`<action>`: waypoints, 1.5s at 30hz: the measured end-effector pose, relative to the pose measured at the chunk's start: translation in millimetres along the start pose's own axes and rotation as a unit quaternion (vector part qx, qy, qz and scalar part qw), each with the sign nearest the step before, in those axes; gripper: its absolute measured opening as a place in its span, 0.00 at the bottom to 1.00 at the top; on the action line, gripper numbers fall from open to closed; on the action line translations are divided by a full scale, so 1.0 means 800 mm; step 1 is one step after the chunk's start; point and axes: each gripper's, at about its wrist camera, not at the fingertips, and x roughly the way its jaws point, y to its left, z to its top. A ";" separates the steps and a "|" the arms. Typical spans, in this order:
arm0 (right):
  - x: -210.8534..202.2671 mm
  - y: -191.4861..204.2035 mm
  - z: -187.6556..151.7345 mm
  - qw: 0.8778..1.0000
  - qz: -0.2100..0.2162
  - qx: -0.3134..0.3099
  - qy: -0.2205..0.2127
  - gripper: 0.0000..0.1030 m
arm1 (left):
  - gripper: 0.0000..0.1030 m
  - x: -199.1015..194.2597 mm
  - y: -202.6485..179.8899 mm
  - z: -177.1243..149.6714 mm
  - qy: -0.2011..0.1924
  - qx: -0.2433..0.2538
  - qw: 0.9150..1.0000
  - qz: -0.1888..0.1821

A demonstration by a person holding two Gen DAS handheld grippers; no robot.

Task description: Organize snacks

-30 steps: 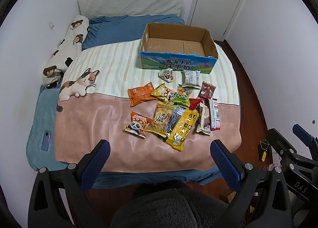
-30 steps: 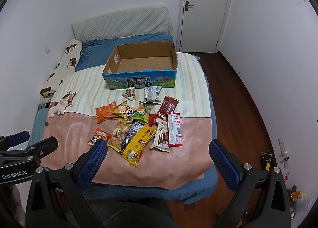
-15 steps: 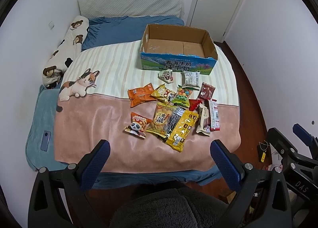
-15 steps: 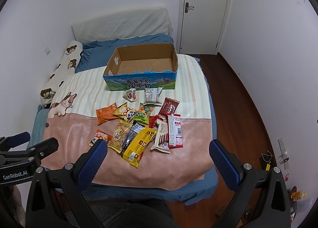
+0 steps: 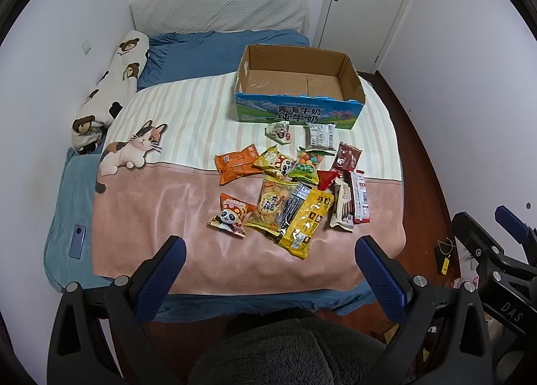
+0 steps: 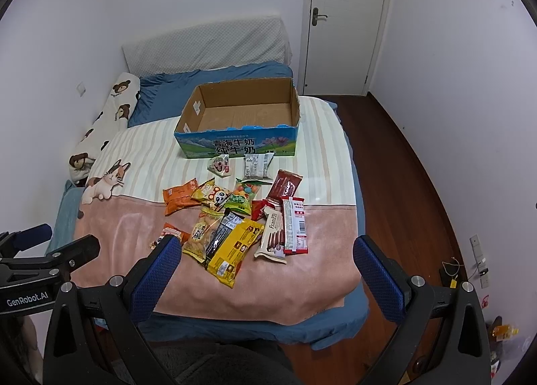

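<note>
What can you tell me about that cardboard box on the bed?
The cardboard box is an open-topped milk carton of brown corrugated card, with a blue and green printed front bearing Chinese characters and a roughly torn top edge. It sits upright on the striped blanket, looks empty inside, and two small snack packets lie just before it.

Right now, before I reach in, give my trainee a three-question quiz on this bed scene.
1. True or false: the cardboard box already holds snacks.
2. Which lies nearest the box: A) the yellow bag B) the small white packet C) the panda pack?
3. In what state are the left gripper and right gripper?

Key: 1 false, it is empty; 2 B; 3 both open, holding nothing.
</note>
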 end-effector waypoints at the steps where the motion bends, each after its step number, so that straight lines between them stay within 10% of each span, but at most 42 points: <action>1: -0.001 -0.001 0.000 1.000 0.000 0.000 0.000 1.00 | 1.00 0.000 0.000 0.000 0.000 0.000 1.000 0.000; 36: -0.003 0.002 0.011 1.000 0.008 0.014 -0.008 1.00 | 1.00 0.000 -0.003 0.001 -0.004 0.002 1.000 -0.002; 45: 0.125 -0.005 -0.003 0.994 0.048 0.068 0.076 1.00 | 1.00 0.065 0.034 0.020 -0.033 -0.004 0.996 0.080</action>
